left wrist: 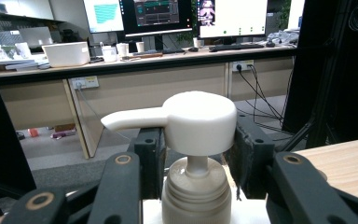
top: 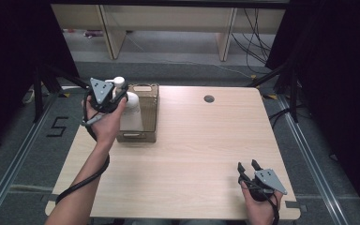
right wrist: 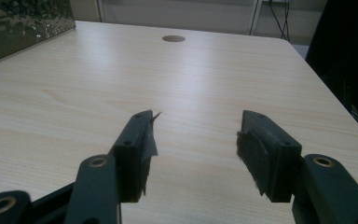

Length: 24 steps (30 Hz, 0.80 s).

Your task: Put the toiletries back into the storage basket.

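A white pump bottle stands upright inside the brownish see-through box at the table's back left. Whether its base rests on the box floor I cannot tell. My left gripper is shut on the bottle just under its pump head. In the left gripper view the two pads press either side of the pump bottle at its neck, with the spout pointing left. My right gripper rests open at the table's front right. In the right gripper view the right gripper has nothing between its fingers.
The wooden table has a round cable hole near its back edge, seen ahead as the hole in the right gripper view, with the box at far left. Desk legs and cables stand beyond the table.
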Motion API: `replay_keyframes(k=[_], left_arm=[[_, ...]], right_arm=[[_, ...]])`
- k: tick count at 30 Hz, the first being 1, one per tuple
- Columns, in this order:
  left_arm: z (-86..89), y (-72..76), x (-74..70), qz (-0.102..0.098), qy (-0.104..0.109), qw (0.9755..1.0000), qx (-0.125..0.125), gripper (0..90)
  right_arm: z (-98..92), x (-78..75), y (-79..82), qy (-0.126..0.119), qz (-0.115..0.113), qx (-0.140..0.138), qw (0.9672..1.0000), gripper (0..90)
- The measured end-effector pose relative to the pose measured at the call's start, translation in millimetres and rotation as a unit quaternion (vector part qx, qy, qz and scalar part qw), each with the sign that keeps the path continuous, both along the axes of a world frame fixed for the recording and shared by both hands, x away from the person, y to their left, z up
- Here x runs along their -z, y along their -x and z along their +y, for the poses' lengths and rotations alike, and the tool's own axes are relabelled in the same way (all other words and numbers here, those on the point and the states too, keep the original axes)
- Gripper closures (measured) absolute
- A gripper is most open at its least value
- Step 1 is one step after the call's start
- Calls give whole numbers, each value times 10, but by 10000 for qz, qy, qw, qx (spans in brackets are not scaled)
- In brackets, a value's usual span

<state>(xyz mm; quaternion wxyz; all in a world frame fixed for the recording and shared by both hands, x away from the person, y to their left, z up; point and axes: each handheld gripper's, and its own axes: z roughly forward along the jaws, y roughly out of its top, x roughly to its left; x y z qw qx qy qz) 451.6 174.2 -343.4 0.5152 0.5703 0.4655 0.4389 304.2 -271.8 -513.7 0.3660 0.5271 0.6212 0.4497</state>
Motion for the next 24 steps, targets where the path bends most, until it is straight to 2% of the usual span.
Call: replay_keyframes(k=[24], left_arm=[[25, 25, 214, 180, 65, 9998, -18, 593]], right_arm=[[-7, 1, -8, 40, -2, -49, 10000, 459]])
